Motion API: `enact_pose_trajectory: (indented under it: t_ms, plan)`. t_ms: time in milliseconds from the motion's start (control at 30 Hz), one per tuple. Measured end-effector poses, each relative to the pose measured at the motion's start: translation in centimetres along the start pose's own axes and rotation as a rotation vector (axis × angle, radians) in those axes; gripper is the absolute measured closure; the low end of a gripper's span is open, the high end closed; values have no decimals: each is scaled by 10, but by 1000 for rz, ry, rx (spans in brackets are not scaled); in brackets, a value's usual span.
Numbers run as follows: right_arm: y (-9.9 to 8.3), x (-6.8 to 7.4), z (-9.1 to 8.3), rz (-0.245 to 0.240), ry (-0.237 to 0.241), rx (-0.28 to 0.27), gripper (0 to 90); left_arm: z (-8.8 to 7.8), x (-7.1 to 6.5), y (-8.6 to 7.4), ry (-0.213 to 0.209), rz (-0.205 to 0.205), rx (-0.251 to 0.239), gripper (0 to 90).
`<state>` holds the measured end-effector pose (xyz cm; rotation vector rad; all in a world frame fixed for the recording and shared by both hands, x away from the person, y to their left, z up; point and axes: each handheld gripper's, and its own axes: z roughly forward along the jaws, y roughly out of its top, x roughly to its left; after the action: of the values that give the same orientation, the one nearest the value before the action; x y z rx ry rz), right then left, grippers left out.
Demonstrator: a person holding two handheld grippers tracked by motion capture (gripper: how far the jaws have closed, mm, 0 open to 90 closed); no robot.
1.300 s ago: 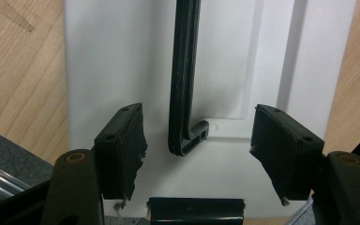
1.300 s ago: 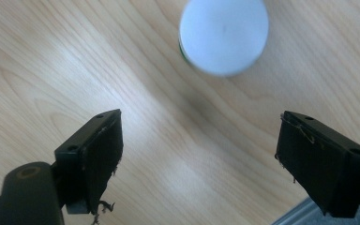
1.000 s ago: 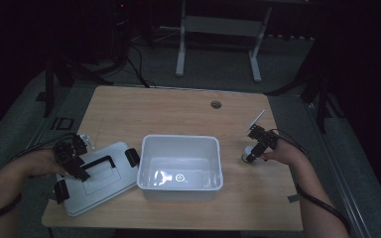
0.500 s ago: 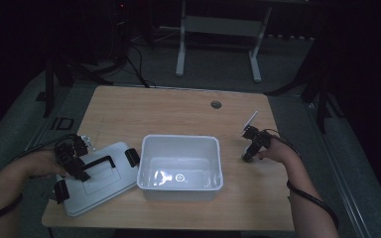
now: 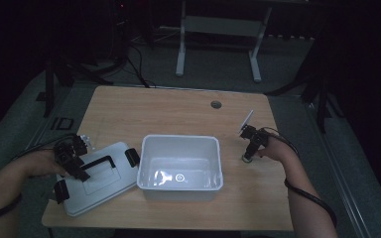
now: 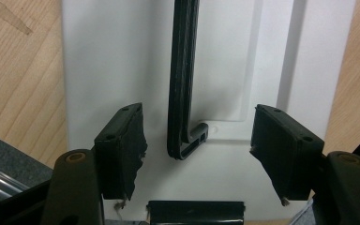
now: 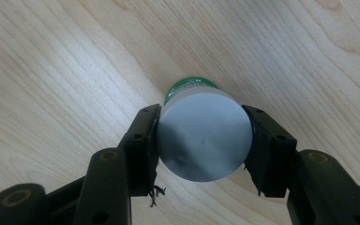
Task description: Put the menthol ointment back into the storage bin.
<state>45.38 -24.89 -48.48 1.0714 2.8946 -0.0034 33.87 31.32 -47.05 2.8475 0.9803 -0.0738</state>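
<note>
Small grey-bottomed cylindrical container with green cap [image 7: 201, 136]: sides covered by right hand-held gripper [image 7: 200, 140] pads, label unreadable; in high view too small to identify. White plastic lid with black handle [image 6: 187, 84]: cut off by top edge, black latch clipped by bottom edge. Room beyond wooden counter [image 5: 178, 114]: too dark to read.

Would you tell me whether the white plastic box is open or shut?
Open: the white plastic box has no cover, and its white lid with black handle lies beside it on the wooden table.
</note>
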Motion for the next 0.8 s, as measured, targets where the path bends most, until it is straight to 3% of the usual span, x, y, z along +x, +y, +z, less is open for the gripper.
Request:
enact_pose_trajectory:
  t_ms: [333, 800]
  plan:
    - [0, 15, -15, -76, -1, -8, 500, -4, -2, 1, 7, 10, 2, 350]
    - [-13, 44, -43, -253, -6, -7, 501, -2, -4, 2, 6, 11, 3, 350]
